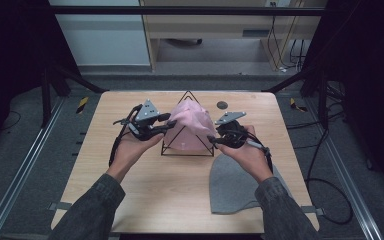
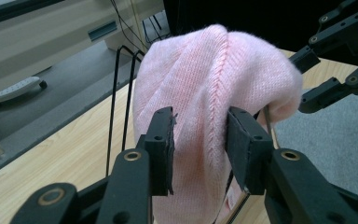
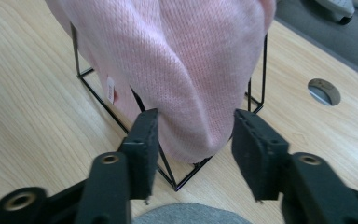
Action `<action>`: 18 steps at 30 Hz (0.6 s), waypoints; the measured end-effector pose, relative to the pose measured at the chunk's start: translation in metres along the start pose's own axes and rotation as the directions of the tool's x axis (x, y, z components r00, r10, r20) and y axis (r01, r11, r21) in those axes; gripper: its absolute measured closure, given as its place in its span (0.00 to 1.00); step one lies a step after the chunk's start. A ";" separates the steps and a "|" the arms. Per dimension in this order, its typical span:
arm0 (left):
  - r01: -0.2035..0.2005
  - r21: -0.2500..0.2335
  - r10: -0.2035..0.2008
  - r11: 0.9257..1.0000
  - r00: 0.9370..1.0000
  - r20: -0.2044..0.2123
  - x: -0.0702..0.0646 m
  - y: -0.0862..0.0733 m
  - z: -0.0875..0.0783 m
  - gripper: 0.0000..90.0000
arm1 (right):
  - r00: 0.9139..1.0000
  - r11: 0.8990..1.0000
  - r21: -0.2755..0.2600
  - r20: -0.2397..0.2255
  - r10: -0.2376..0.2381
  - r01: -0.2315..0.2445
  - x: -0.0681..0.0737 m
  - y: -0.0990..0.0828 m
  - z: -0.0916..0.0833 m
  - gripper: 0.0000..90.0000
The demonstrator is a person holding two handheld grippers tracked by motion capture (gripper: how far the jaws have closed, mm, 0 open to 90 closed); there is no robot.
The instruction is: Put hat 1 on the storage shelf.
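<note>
A pink knit hat [image 1: 190, 125] hangs over a black wire pyramid stand [image 1: 187, 96] in the middle of the wooden table [image 1: 130, 185]. My left gripper [image 1: 169, 123] is at the hat's left side. In the left gripper view the hat [image 2: 214, 79] runs down between the spread jaws of the left gripper [image 2: 198, 140]. My right gripper [image 1: 211, 140] is at the hat's lower right. Its jaws stand wide on either side of the bottom edge of the hat [image 3: 182, 60], above the corner of the stand [image 3: 186, 179]. Both the right gripper [image 3: 193, 140] and the left one are open.
A grey knit hat [image 1: 235, 185] lies flat on the table at the front right, under the person's right forearm. A round cable hole [image 1: 222, 104] sits behind the stand. Beyond the table are dark frame posts, cables and a light cabinet [image 1: 220, 25].
</note>
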State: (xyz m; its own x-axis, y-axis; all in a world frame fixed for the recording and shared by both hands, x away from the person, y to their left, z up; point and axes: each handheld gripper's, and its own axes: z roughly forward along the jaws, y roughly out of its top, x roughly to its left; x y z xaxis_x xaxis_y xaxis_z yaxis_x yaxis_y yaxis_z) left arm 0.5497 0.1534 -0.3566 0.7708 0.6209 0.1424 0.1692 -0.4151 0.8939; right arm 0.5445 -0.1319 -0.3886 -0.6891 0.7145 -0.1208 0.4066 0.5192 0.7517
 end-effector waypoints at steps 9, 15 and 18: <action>0.031 -0.018 -0.031 0.999 0.999 -0.041 0.000 0.000 -0.016 0.39 | 1.000 1.000 -0.024 0.024 0.010 -0.009 0.001 -0.006 -0.018 0.33; 0.093 0.023 -0.091 0.995 0.993 -0.068 0.003 -0.019 -0.028 0.17 | 0.998 0.999 -0.017 0.051 0.037 -0.036 -0.006 -0.021 -0.028 0.22; 0.109 0.037 -0.106 0.993 0.991 -0.081 0.004 -0.034 -0.033 0.12 | 0.996 0.998 -0.011 0.065 0.058 -0.058 -0.012 -0.028 -0.033 0.19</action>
State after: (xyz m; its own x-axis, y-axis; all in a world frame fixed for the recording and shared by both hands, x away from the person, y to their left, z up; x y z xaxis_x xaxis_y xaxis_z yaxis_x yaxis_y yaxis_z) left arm 0.5269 0.1923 -0.3724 0.6962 0.7132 0.0808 0.2750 -0.3690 0.8878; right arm 0.5214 -0.1703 -0.3874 -0.6235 0.7727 -0.1190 0.4389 0.4719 0.7647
